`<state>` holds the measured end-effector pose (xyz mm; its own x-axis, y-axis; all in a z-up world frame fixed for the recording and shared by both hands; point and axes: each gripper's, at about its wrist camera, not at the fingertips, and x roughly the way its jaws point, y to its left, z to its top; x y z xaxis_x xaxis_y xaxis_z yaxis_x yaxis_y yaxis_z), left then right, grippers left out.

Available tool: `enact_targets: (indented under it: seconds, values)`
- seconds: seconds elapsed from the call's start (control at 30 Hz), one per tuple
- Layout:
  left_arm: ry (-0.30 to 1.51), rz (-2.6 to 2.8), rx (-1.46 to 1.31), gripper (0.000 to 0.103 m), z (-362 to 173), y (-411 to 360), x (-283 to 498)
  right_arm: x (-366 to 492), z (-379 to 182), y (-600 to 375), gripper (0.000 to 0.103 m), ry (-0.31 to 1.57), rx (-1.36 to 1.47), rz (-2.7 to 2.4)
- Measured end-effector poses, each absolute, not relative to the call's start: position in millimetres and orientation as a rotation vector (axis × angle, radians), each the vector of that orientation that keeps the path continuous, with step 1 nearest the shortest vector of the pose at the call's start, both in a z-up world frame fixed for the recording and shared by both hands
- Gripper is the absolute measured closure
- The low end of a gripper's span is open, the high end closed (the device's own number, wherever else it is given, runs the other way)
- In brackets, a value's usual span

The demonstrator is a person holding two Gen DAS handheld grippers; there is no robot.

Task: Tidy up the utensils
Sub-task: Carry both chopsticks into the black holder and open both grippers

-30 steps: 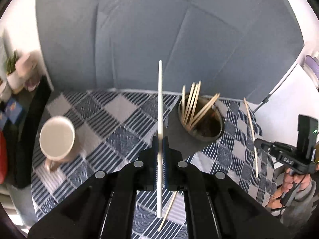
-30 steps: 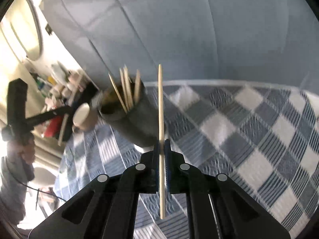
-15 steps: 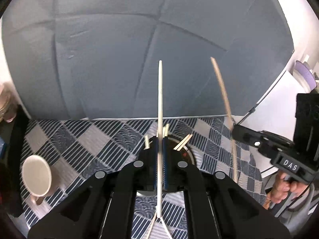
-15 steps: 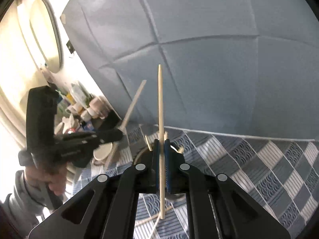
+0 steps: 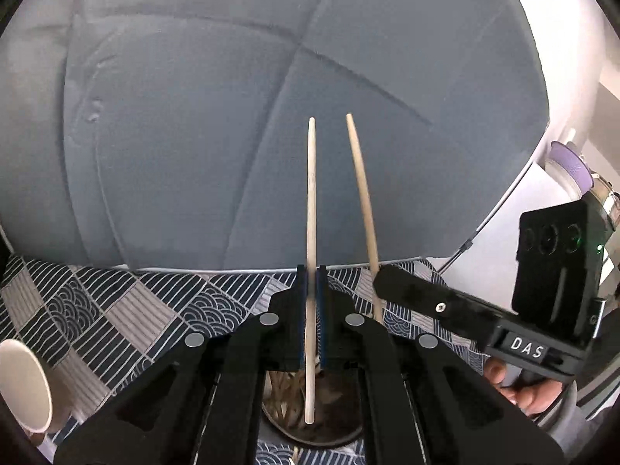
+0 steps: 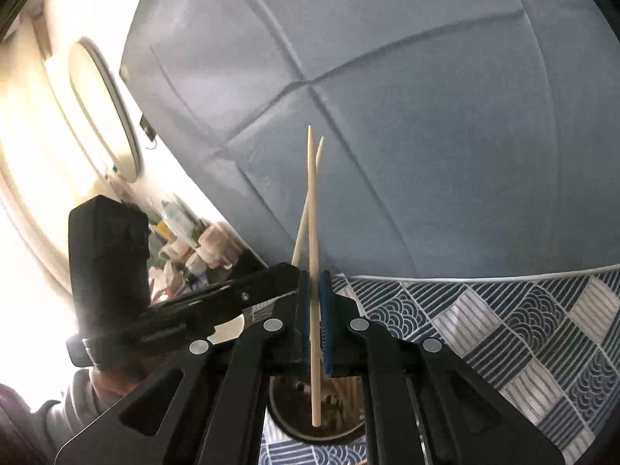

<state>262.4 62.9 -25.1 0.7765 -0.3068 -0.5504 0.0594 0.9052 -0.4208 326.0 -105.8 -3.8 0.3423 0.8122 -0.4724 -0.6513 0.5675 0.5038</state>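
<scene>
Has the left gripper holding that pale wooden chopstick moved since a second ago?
Yes. The left gripper has swung over the dark round holder, now directly beneath its chopstick; the white mug slid toward the left edge.

Below your left tongs [image 5: 311, 290] sits the holder [image 5: 310, 432] with chopsticks inside, on the tabletop [image 5: 128, 310]. The cup [image 5: 23, 383] stands to their left, your right tongs [image 5: 391, 283] just to their right.
</scene>
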Motion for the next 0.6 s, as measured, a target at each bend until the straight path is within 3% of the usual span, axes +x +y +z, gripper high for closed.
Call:
enact_targets:
  seconds: [0.3, 0.5, 0.6]
  values:
    - [0.604, -0.254, -0.337, 0.098, -57, 50, 248, 316, -42, -117, 0.098, 0.764, 0.251, 0.925]
    - [0.605, -0.253, -0.371, 0.098, -61, 56, 241, 311, -39, -121, 0.095, 0.750, 0.236, 0.914]
    - [0.609, -0.251, -0.343, 0.093, -58, 57, 236, 307, -28, -124, 0.094, 0.716, 0.233, 0.909]
